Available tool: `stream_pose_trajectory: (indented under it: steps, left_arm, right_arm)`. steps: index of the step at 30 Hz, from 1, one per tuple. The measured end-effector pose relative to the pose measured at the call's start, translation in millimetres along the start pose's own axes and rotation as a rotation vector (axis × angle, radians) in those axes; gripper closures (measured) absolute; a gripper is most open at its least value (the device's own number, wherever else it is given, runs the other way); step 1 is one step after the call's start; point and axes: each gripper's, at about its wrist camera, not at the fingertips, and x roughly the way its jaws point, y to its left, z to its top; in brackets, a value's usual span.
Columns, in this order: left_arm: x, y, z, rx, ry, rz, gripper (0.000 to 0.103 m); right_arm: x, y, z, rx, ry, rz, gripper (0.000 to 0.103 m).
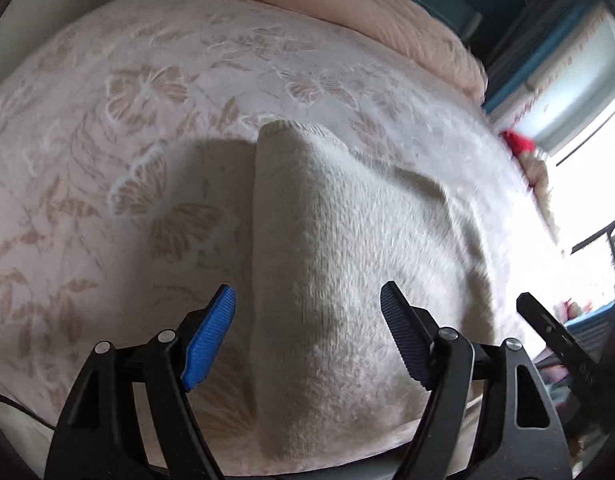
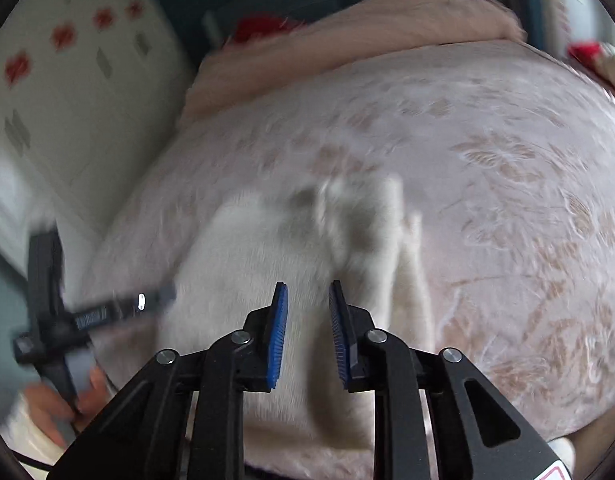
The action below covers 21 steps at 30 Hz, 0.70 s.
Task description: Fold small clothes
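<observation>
A cream fleecy small garment (image 1: 347, 248) lies on the pink butterfly-patterned blanket (image 1: 127, 140), its left side folded over into a straight edge. My left gripper (image 1: 307, 320) hovers over its near part, jaws wide open and empty. In the right wrist view the same garment (image 2: 307, 240) is blurred, with a folded strip along its right side. My right gripper (image 2: 305, 312) is above it, jaws parted by a narrow gap with nothing between them. The left gripper's body (image 2: 47, 320) and the hand holding it show at the left of that view.
A rolled pink quilt (image 1: 367, 12) lies along the bed's far edge. A white pillow with red prints (image 2: 67, 80) sits at the left. A red item (image 1: 515, 142) lies at the bed's right side near a bright window (image 1: 587, 184).
</observation>
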Motion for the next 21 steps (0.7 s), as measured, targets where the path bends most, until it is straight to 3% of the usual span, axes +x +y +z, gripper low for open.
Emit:
stream_pose_trajectory:
  steps: [1,3,5,8,10,12,14,16,18,19,20,21]
  left_arm:
    - [9.8,-2.6,-3.3,0.027,0.026,0.047,0.030]
    - [20.8,4.1,-10.2,0.018,0.056,0.055,0.029]
    - [18.3,13.6,-11.8,-0.051,0.076,0.022,0.029]
    - [-7.8,9.3,-9.7,-0.033,0.031,0.026,0.031]
    - [-15.7,5.0,-13.1,-0.014,0.009,0.026,0.030]
    - [-0.6,2.1,-19.0,0.006,0.054,0.039,0.030]
    - [24.2,8.7,-28.2,-0.016,0.119,0.051,0.029]
    - [18.2,15.6,-30.1,-0.070,0.109,0.018,0.029]
    - [1.2,11.4,-24.0,-0.060,0.087,0.005,0.031]
    - [-9.5,8.2,-18.8,-0.049,0.056,-0.010,0.031]
    - [-16.7,5.4,-14.4,-0.041,0.030,-0.023,0.030]
    - [-22.0,2.4,-8.0,-0.035,0.003,-0.031,0.028]
  right_arm:
    - [16.3,-0.2,-7.6,-0.021,0.053,-0.019,0.085]
    - [60.7,-12.2,-25.8,0.000,0.198,-0.038,0.091]
    - [50.3,-12.9,-24.3,0.028,0.159,-0.022,0.090]
    - [18.5,6.9,-16.5,-0.040,0.085,-0.015,0.089]
    - [22.5,14.0,-22.5,-0.078,0.121,-0.016,0.089]
    - [50.8,9.9,-41.5,-0.113,0.202,-0.064,0.090]
    - [54.0,9.7,-43.5,-0.088,0.182,-0.056,0.090]
    - [41.4,10.8,-35.5,-0.067,0.170,-0.048,0.089]
    - [12.0,9.0,-24.7,-0.060,0.101,-0.039,0.085]
    - [6.8,7.4,-21.5,-0.059,0.082,-0.045,0.077]
    - [-3.6,0.8,-15.0,-0.051,0.049,-0.064,0.057]
    - [-8.9,-8.5,-9.0,-0.037,0.021,-0.083,0.046]
